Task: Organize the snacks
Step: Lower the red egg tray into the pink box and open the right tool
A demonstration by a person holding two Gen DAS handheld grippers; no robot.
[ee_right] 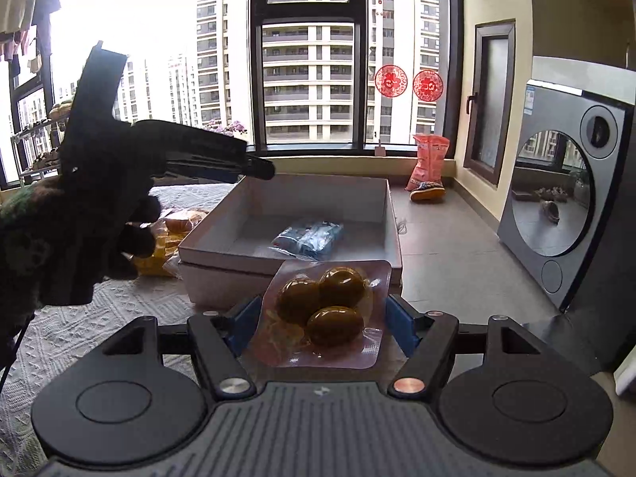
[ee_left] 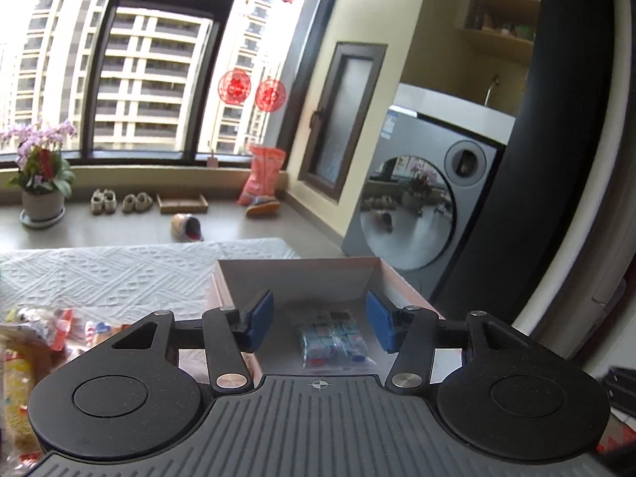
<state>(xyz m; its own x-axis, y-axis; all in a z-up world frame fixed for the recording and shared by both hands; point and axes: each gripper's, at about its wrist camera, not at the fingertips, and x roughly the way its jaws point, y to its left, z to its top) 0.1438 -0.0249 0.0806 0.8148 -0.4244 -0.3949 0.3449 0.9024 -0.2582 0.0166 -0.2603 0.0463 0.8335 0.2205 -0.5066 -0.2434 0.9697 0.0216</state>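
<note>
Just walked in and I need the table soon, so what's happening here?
A person is sorting snacks into a white box with two handheld tools. The right tool grips a clear pack of three brown eggs, near the box. The left tool is open and empty above the box, where a blue packet already lies. More snacks wait on the tablecloth.

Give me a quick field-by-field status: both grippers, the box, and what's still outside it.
left gripper: open, nothing between the pads, above the box
right gripper: shut on the egg pack, short of the box's near wall
box: open, on the white tablecloth
in box: one blue snack packet, lying flat on the floor of the box
outside box: pile of snack bags on the cloth beside the box
left hand: gloved, holding the left gripper's handle
</note>
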